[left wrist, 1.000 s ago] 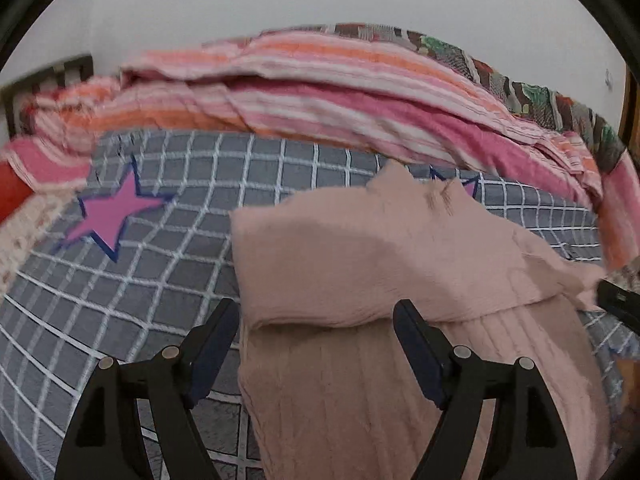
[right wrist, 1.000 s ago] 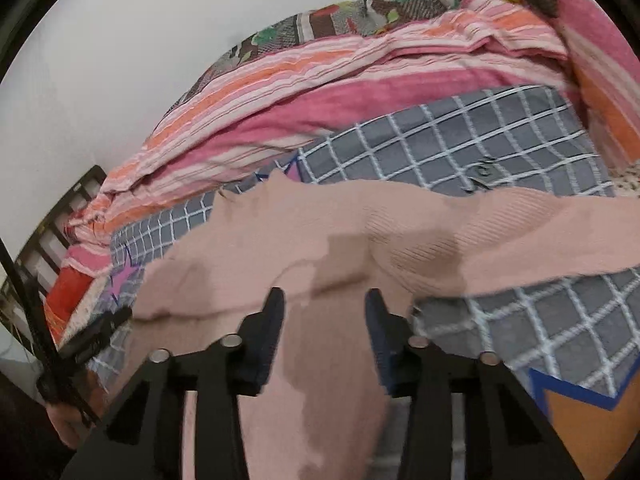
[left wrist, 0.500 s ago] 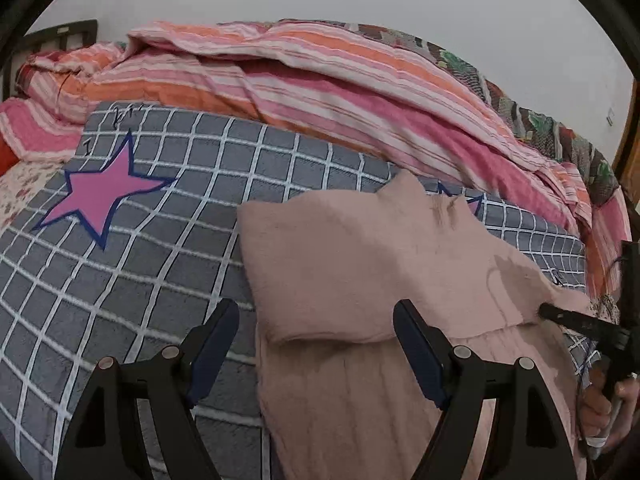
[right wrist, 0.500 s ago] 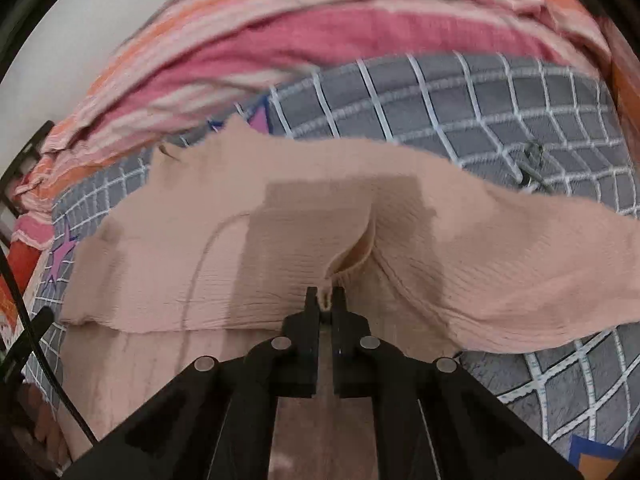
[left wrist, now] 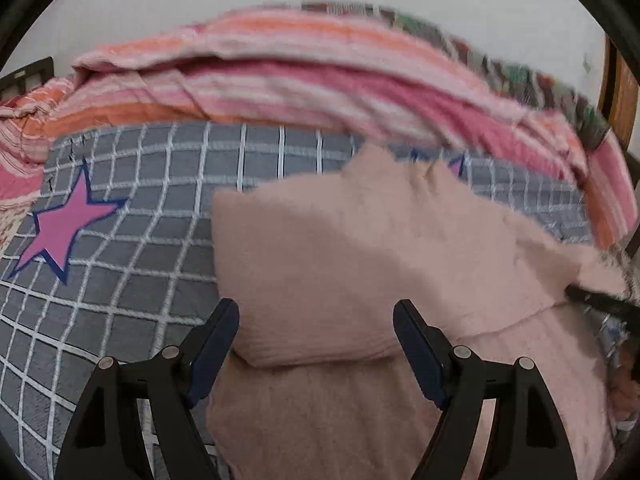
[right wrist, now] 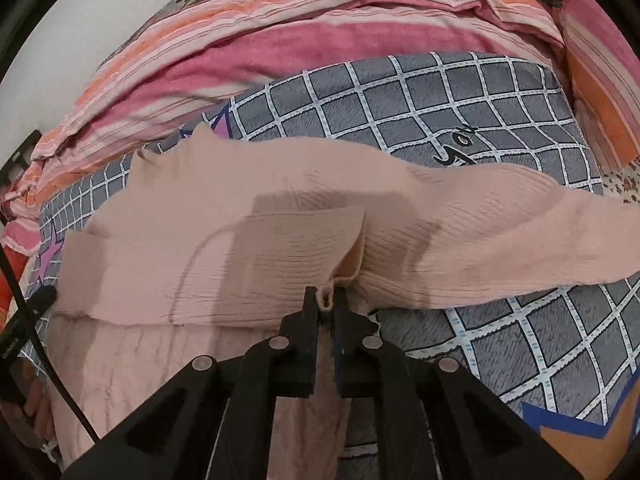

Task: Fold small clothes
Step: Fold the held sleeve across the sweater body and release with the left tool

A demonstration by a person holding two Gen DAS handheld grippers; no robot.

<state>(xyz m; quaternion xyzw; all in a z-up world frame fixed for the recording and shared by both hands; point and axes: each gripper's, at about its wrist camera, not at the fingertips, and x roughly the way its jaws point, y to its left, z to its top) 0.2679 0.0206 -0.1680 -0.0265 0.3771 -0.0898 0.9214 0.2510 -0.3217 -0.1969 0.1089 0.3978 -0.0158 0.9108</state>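
Note:
A small pale pink ribbed sweater lies on a grey checked bedspread, its left sleeve folded across the chest. My left gripper is open and empty, hovering over the folded sleeve's lower edge. In the right wrist view my right gripper is shut on the end of the folded sleeve, pinching a fold of the sweater. The right sleeve stretches out flat to the right. The right gripper's fingers show at the right edge of the left wrist view.
A rumpled pink and orange striped blanket is heaped along the back of the bed against a white wall. A pink star is printed on the bedspread at left. A dark headboard shows far left.
My right gripper closed from open onto the sleeve end and has lifted it slightly. My left gripper stayed open and shifted a little over the sweater.

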